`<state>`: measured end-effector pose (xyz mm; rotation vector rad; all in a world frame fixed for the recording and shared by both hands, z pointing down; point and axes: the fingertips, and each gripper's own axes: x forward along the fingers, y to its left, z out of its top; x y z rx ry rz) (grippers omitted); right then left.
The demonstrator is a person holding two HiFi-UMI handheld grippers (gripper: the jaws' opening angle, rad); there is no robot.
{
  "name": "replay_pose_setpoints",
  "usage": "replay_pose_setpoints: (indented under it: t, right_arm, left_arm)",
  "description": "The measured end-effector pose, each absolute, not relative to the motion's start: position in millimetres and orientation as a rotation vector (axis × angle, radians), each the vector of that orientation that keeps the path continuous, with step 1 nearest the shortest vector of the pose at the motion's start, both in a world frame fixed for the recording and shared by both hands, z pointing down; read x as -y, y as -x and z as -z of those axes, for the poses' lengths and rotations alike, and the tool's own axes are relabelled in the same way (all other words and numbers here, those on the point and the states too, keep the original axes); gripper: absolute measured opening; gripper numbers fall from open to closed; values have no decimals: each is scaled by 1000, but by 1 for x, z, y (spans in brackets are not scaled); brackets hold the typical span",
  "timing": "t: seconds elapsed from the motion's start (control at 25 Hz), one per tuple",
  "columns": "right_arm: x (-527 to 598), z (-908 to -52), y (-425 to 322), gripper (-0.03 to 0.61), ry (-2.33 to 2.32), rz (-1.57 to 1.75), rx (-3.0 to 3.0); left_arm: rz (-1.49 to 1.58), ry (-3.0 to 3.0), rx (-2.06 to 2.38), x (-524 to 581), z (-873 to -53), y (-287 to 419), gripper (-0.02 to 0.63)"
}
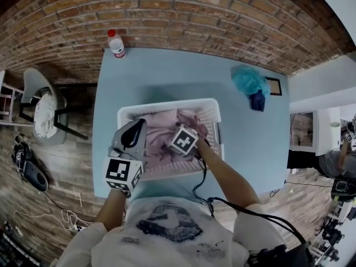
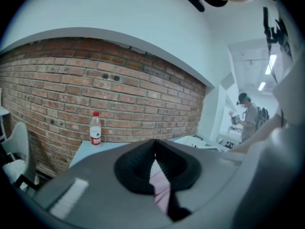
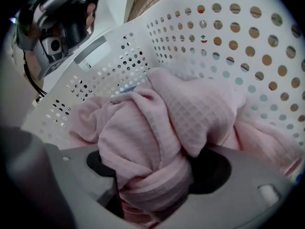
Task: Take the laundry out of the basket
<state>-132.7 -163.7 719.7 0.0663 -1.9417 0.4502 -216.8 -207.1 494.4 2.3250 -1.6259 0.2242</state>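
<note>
Reading from the left, the left gripper (image 1: 136, 128) lies nearly level over the left rim of the basket (image 1: 167, 104). Its jaws are pressed together on nothing. It stands beside the load, not in it.

At centre, the white basket sits in the middle of the tabletop (image 1: 167, 71). The pink laundry (image 1: 179, 121) is inside it, heaped toward the far wall.

The right gripper (image 1: 183, 142) points steeply down into that heap, so the cloth lies directly beneath it and this is the nearer hand. Its jaws stand wide but are pinching a bunched fold of the pink laundry, which fills the space between them and bears on both pads. The gathered ridge runs away along the gripper's own line, not across it. In my judgement the coming move is a straight lift clear of the rim. The perforated far wall stands close behind the cloth.

On views:
- **Head view:** the marker cube hides the right jaws.
- **Right gripper view:** only this one shows the grip and the fold.
- **Left gripper view:** it shows a sliver of pink behind its closed tips, and the bottle (image 2: 96, 128) upright at the tabletop's far edge.

At far right, and in the head view only, a teal cloth (image 1: 248, 81) lies on the tabletop, well apart from the basket.
</note>
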Motion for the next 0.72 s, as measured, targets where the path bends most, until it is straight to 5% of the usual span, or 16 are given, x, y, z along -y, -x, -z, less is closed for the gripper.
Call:
replay_pose_setpoints:
  t: [0.32, 0.72]
  right_arm:
    - [158, -708, 131, 319, -99, -418, 1949]
    - [169, -678, 126, 301, -244, -460, 2060]
  left_arm:
    - [-234, -2319, 1641, 196, -494, 221, -8]
    - [-227, -2312, 1666, 179, -487, 229, -8]
